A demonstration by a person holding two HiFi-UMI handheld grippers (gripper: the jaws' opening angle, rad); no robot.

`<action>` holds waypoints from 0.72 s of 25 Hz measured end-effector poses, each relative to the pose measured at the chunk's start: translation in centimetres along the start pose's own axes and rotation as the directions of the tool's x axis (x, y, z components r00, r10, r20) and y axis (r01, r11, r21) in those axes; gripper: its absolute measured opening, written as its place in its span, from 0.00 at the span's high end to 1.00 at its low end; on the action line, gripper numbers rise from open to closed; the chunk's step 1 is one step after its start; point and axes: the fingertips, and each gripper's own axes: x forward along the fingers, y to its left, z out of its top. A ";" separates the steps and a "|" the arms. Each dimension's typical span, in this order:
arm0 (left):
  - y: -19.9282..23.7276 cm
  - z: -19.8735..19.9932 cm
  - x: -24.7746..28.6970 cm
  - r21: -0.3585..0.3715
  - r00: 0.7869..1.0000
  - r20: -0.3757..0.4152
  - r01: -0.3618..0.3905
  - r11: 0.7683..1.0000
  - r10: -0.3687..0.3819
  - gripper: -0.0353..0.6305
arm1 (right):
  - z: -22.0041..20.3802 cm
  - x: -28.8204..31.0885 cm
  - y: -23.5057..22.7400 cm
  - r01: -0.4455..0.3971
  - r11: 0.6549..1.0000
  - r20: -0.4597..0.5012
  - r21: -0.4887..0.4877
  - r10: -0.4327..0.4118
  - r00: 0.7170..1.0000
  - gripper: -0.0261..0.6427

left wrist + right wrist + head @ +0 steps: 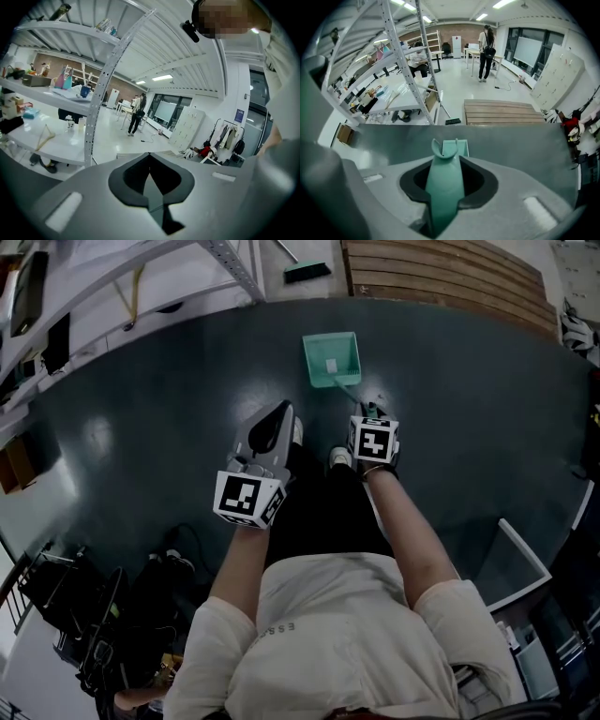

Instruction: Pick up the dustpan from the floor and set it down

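right gripper (446,164) is clenched on the teal dustpan (456,147) by its handle (444,197), which runs up between the two jaws with the dark pads pressed to either side of it. seen from the head view, that gripper (372,413) points steeply down just ahead of the person's shoes (340,457). the dustpan (331,359) lies just beyond it, its open pan low at the dark floor (169,409); whether the pan touches the floor i can't tell. left gripper (150,161) is closed with nothing in it, its jaws meeting along one thin line. it sits beside the right one (277,413), on its left and apart from the dustpan. past the dark floor's far edge lie a wooden slatted platform (441,277) and, just left of it, a small brush (307,271). a white shelving rack (112,277) stands at the far left.
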 end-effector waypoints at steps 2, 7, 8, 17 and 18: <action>-0.2 -0.5 0.1 0.003 1.000 -0.011 -0.005 1.000 0.005 0.93 | -0.6 0.1 0.7 -0.027 0.999 -0.016 0.025 0.027 1.000 0.84; -1.3 -1.4 -0.4 0.010 1.000 -0.024 -0.020 1.000 0.020 0.93 | -1.1 -0.1 1.9 -0.081 0.996 0.000 0.038 0.081 0.997 0.64; -1.4 -1.5 -0.6 0.009 0.999 -0.023 -0.022 1.000 0.023 0.93 | -0.6 -0.4 2.2 -0.093 0.995 0.028 0.027 0.092 0.995 0.60; -3.7 0.3 -1.7 0.037 0.998 0.023 -0.058 0.998 0.057 0.93 | 3.8 -8.2 1.7 -0.155 0.975 0.270 -0.162 0.195 0.943 0.54; -4.4 0.9 -2.0 0.043 0.997 0.037 -0.062 0.997 0.061 0.93 | 4.1 -9.6 1.6 -0.181 0.970 0.286 -0.165 0.222 0.932 0.54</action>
